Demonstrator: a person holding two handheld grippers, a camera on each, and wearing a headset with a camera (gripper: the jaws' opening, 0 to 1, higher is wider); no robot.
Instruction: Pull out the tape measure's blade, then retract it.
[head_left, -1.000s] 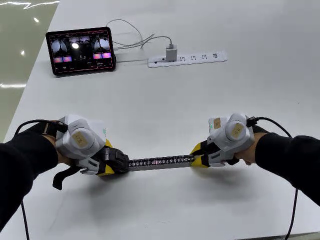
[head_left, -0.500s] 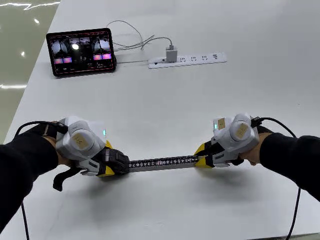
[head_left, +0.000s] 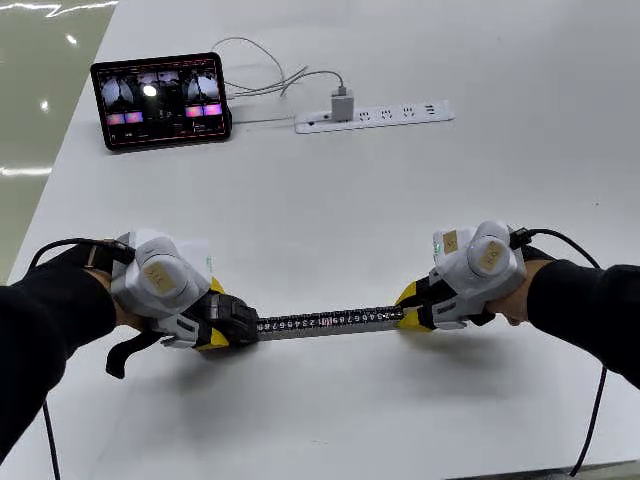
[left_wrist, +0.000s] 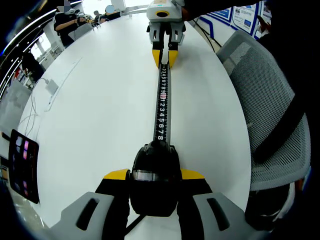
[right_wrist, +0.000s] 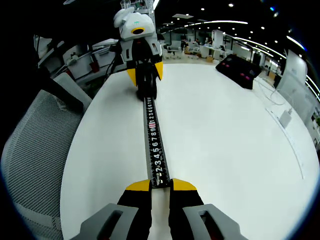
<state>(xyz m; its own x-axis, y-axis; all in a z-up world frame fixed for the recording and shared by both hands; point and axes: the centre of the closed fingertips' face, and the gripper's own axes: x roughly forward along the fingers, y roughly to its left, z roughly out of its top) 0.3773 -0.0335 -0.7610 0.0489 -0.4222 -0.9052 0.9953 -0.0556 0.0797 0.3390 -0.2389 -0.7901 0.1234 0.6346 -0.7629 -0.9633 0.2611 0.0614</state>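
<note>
Tablet, power strip well beyond blade

Tablet sits left of power strip, behind the blade.

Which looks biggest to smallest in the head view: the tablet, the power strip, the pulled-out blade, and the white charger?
1. Tablet, clearly the largest.
2. Power strip and blade: both long and thin, about alike. The blade is nearer the camera, so I won't rank them.
3. Charger, the smallest.

Office: mesh chair, bkgd desks, ceiling lights
</note>
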